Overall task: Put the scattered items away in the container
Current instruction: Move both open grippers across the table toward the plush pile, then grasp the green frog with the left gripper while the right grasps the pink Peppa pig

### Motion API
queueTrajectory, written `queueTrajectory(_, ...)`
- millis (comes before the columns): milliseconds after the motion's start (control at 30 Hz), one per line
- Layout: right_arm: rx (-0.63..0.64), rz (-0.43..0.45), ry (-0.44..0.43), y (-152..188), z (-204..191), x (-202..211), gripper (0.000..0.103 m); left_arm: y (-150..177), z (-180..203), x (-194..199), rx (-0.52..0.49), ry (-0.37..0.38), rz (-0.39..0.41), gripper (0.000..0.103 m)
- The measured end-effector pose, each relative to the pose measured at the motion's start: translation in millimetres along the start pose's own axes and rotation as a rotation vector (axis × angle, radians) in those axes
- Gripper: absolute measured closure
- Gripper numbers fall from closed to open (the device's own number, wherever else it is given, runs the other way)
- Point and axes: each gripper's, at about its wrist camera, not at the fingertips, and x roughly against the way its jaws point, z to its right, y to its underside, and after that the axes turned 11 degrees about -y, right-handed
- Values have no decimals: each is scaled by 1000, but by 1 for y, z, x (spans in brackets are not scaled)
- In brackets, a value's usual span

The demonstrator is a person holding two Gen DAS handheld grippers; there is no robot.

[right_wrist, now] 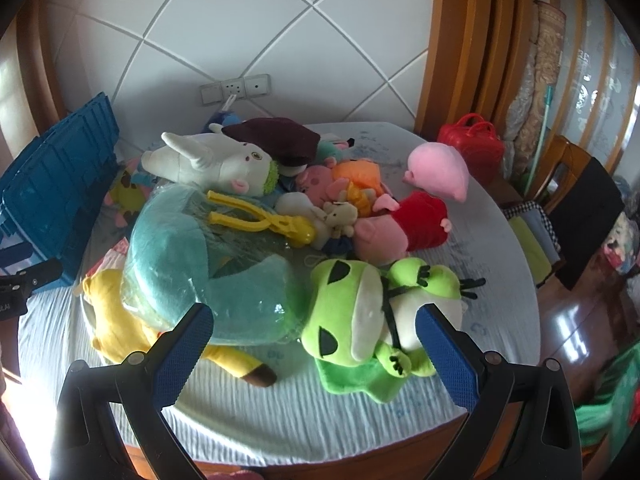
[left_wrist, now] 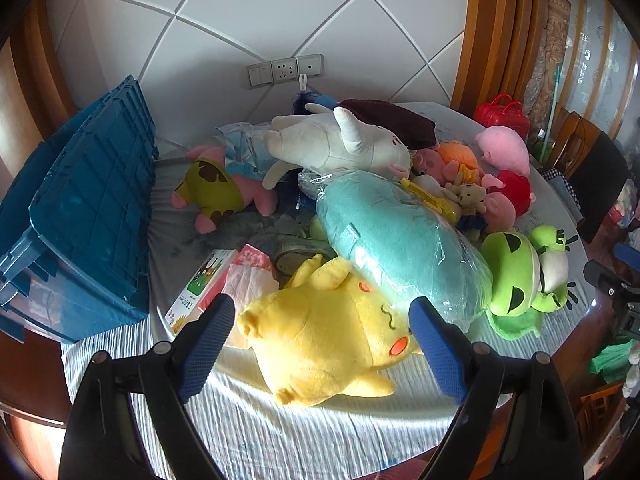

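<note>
A heap of plush toys covers the round table [left_wrist: 340, 432]. In the left wrist view my left gripper [left_wrist: 322, 312] stands open above the yellow plush [left_wrist: 320, 340], its blue pads to either side and clear of it. A teal cushion in plastic wrap [left_wrist: 400, 240] lies behind it. The blue storage crate [left_wrist: 80, 216] stands at the table's left edge. In the right wrist view my right gripper [right_wrist: 314, 320] is open over the green frog plush [right_wrist: 360, 320], not touching it. A white plush [right_wrist: 212, 164] and yellow plastic tongs [right_wrist: 256, 220] lie further back.
Pink, red and orange plush toys [right_wrist: 400, 216] crowd the table's far right. A red plastic case [right_wrist: 472, 148] sits at the back edge. A flat printed box [left_wrist: 200, 284] lies beside the crate. Wooden chairs [right_wrist: 576, 196] stand to the right. A tiled wall with sockets [left_wrist: 284, 70] is behind.
</note>
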Motion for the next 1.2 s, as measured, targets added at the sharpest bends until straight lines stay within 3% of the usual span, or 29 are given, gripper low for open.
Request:
queueTrajectory(267, 46, -17, -41, -32, 37, -25, 1, -11, 29, -16, 79, -58, -44, 13)
queueTrajectory(467, 124, -53, -74, -54, 84, -41, 1, -15, 74, -19, 162, -95, -84, 13)
queueTrajectory(733, 104, -103, -85, -53, 149, -50, 1, -20, 139, -17, 109, -76, -105, 13)
queueTrajectory(933, 33, -101, -50, -40, 180, -41, 1, -23, 159, -15, 79, -38, -87, 13)
queueTrajectory(1200, 50, -96, -45, -46, 204, -35, 1, -30, 194, -17, 73, -19, -92, 13)
